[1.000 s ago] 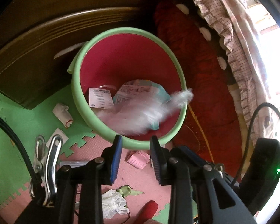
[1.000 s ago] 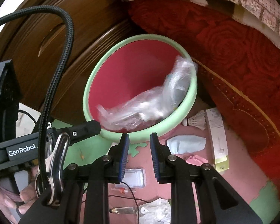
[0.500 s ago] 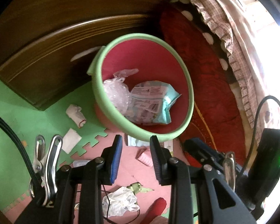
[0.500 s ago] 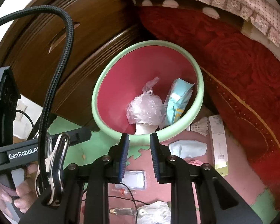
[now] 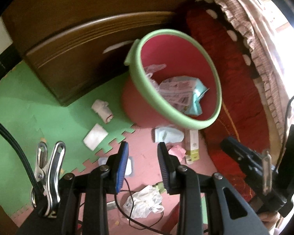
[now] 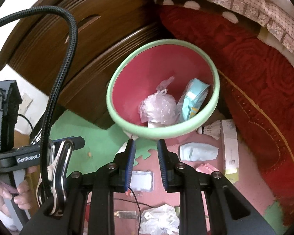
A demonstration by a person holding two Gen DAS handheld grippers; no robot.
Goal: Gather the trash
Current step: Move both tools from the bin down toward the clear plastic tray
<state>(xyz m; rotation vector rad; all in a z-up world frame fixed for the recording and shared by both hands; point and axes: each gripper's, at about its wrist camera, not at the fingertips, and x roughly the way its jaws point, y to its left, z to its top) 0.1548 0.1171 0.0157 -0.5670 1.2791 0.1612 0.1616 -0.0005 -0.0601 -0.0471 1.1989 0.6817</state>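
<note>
A red bin with a pale green rim [image 5: 139, 72] [image 6: 115, 115] stands on the foam floor against a wooden cabinet. Inside lie a crumpled clear plastic bag [image 6: 158, 107] and a light blue packet [image 6: 194, 99] [image 5: 198, 98]. My left gripper [image 5: 142, 148] hovers open and empty over the pink mat, short of the bin. My right gripper [image 6: 146, 145] is open too, empty, just before the bin's near rim. Loose trash on the floor: a pale blue pouch [image 5: 168, 135] [image 6: 198, 152], pink paper [image 5: 177, 150], a long white carton [image 6: 230, 148], a shuttlecock [image 6: 211, 130], a crumpled white bag [image 5: 145, 199] [image 6: 160, 219].
A dark wooden cabinet [image 5: 72, 45] stands behind the bin, and a red bed cover [image 6: 264, 74] walls the right side. A rolled white scrap [image 5: 102, 109], a white tissue [image 5: 95, 137], a blister pack [image 6: 142, 180] and a thin black cable [image 5: 127, 211] lie on the mats.
The clear plastic bag, draped over the rim a second ago, has settled inside the bin. Both grippers have drawn back from the bin, which looks smaller now.
</note>
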